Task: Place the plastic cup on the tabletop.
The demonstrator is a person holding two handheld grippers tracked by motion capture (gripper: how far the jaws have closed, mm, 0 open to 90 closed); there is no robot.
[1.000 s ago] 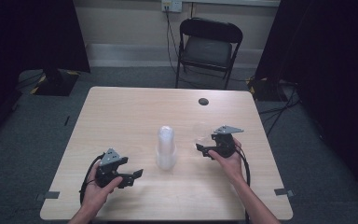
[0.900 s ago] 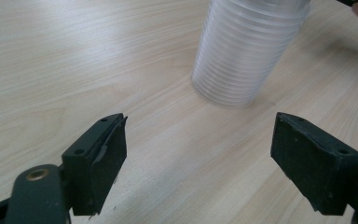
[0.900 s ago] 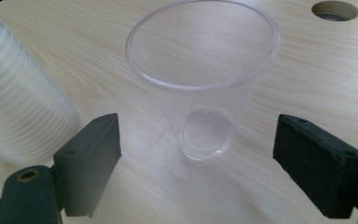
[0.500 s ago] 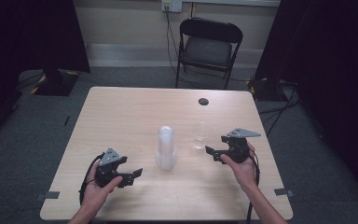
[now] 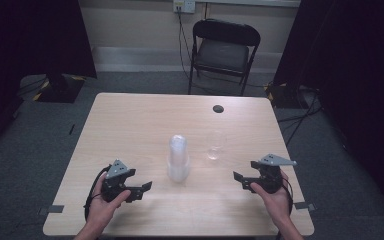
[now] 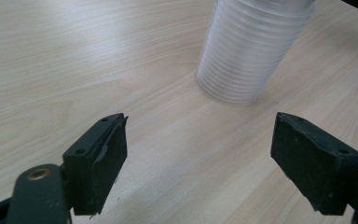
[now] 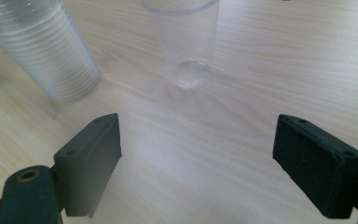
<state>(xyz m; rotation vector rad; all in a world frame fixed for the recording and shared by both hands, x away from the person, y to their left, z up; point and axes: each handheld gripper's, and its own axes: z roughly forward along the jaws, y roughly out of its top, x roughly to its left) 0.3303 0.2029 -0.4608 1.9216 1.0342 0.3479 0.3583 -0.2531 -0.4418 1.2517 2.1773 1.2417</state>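
My left gripper (image 5: 141, 188) sits low over the near left part of the table (image 5: 130, 125), held in my left hand (image 5: 102, 207), and in the left gripper view its jaws stand wide apart with bare wood between them. Just ahead of it, slightly to the right between the jaws, I see the stack of clear plastic cups (image 6: 251, 51), standing mouth-down on the wood and apart from both pads. My right gripper (image 5: 239, 179) is at the near right of the table in my right hand (image 5: 276, 197), jaws likewise spread wide and holding nothing. Through the right gripper view a single clear cup (image 7: 186, 42) stands upright on its base ahead of the jaws, with the stack to its left, near but not touching. From the high view the single cup (image 5: 215, 145) stands just right of the stack (image 5: 178, 157), both around the middle of the table, well apart from either gripper. Farther back on the tabletop lies a small dark round object (image 5: 218, 108); I cannot tell what it is. Beyond the table stands a black folding chair (image 5: 222, 50) against the wall.
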